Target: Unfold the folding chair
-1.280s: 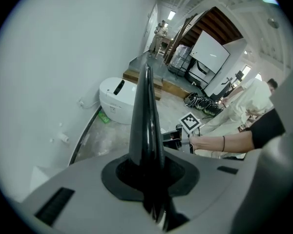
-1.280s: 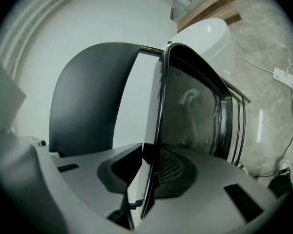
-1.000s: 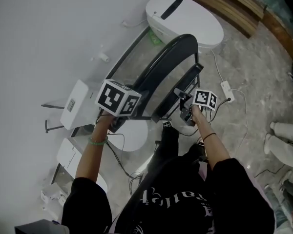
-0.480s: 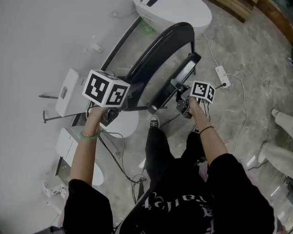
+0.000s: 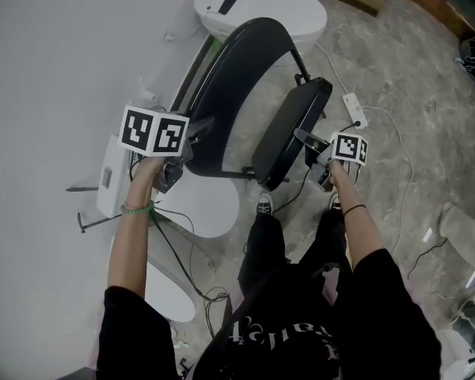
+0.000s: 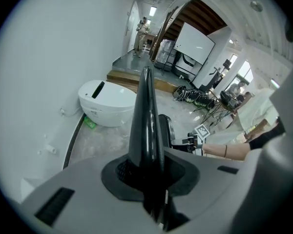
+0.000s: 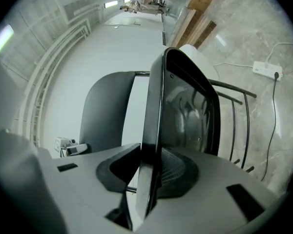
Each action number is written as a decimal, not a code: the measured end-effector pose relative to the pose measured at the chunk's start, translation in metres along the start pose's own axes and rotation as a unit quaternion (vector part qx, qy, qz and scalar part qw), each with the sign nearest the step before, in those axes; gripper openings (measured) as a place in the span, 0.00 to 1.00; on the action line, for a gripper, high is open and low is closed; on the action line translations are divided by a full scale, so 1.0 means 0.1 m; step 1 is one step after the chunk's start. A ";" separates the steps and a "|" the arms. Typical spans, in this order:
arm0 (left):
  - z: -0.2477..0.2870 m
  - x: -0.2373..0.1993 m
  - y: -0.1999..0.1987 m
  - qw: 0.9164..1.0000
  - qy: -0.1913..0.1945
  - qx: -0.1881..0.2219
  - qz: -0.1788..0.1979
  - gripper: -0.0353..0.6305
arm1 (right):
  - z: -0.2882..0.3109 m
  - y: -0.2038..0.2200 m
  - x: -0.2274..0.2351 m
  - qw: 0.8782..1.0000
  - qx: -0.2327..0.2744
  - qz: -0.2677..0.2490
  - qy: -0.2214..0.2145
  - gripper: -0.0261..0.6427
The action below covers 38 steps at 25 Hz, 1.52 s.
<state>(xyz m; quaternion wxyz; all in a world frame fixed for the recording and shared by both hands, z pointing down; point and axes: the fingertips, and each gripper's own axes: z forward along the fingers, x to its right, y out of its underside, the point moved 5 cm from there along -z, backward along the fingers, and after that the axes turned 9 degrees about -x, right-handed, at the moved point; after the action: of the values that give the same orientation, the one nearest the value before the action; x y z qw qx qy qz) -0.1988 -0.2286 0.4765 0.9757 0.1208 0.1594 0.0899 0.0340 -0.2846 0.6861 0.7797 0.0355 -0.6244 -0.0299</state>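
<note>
folding chair (image 5: 249,62) half open on stone floor (image 5: 396,77) beside white wall (image 5: 55,62). left gripper (image 6: 147,178) clenched on backrest (image 6: 145,116) edge, jaws just tightened. right gripper (image 7: 147,179) grasping seat (image 7: 185,111) rim, jaws just eased wider.

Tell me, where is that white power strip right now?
In the head view the power strip lies on the floor at upper right, just right of the chair seat and beyond the right gripper.

Frame (image 5: 226,174) of the folding chair (image 5: 236,93) mostly behind its seat (image 5: 291,133); distant figure (image 6: 143,30) too small for detail.
</note>
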 end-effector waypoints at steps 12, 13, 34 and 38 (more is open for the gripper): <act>0.30 -0.15 0.12 0.999 0.034 0.008 -0.024 0.15 | -0.89 0.32 0.76 0.997 0.020 0.035 0.061 0.26; 0.32 -0.16 0.13 0.999 0.036 0.008 -0.025 0.15 | -0.93 0.34 0.80 0.997 0.023 0.036 0.071 0.26; 1.60 0.54 0.49 0.997 0.067 -0.015 -0.047 0.16 | -2.43 0.91 1.92 0.963 0.081 0.065 0.250 0.32; 1.81 0.58 0.69 0.995 0.066 -0.008 -0.075 0.17 | -2.61 1.01 1.92 0.963 0.042 0.044 0.262 0.32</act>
<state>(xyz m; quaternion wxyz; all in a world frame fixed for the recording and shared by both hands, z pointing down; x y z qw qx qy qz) -0.0937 -0.1877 0.6439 0.9680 0.0947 0.2310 0.0255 0.3308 -0.1965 0.8251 0.9145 0.0474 -0.3996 0.0410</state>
